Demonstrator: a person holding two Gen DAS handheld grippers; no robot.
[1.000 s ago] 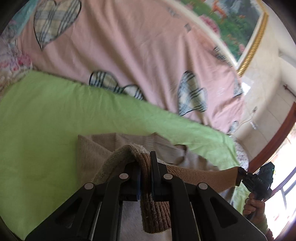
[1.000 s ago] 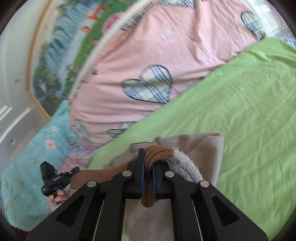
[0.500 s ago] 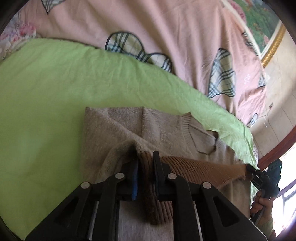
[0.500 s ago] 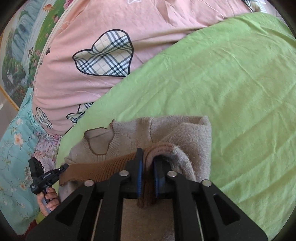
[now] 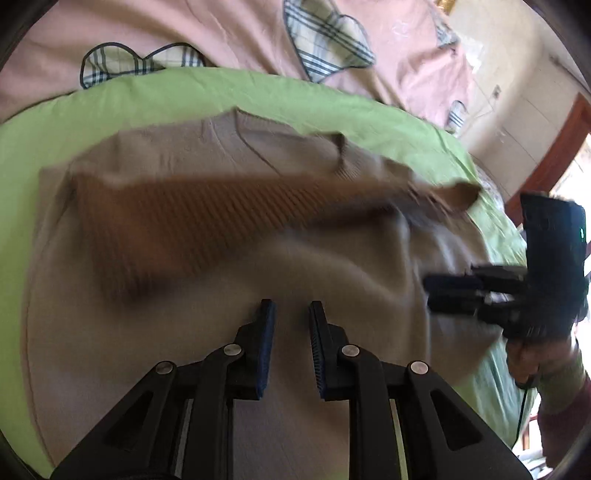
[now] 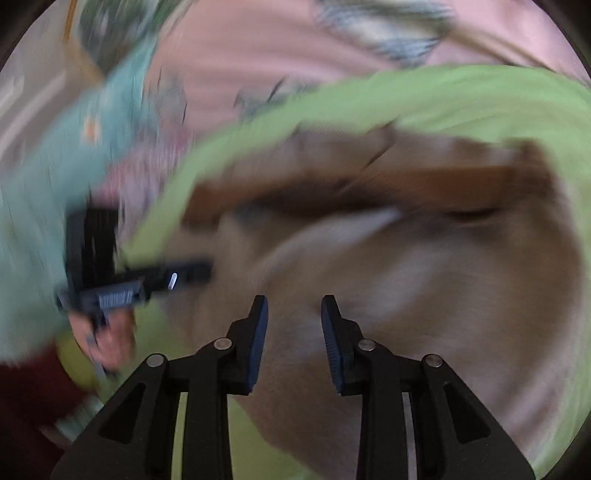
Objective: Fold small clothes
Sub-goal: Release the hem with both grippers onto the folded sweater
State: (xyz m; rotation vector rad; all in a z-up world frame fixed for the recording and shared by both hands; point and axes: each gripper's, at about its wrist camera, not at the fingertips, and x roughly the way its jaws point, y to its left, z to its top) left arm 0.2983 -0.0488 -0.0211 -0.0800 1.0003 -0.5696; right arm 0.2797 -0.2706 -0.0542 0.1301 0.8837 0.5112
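A small beige knit sweater (image 5: pixel 184 314) lies on the green sheet (image 5: pixel 221 92), folded so its brown ribbed hem (image 5: pixel 192 218) rests across the chest below the neckline. My left gripper (image 5: pixel 291 314) is open and empty just above the sweater's near part. My right gripper (image 6: pixel 293 310) is open and empty too, over the same sweater (image 6: pixel 424 288); that view is badly blurred. The right gripper also shows in the left wrist view (image 5: pixel 443 295) at the sweater's right edge, and the left gripper shows in the right wrist view (image 6: pixel 177 277) at its left edge.
A pink quilt with plaid hearts (image 5: pixel 221 33) lies beyond the green sheet. A teal floral cloth (image 6: pixel 74 147) is at the left in the right wrist view. A wall and a red-brown door frame (image 5: pixel 546 155) are at the right.
Both grippers have let go of the brown hem and opened. The hem now lies folded onto the sweater's chest. Both grippers have pulled back toward the near side.
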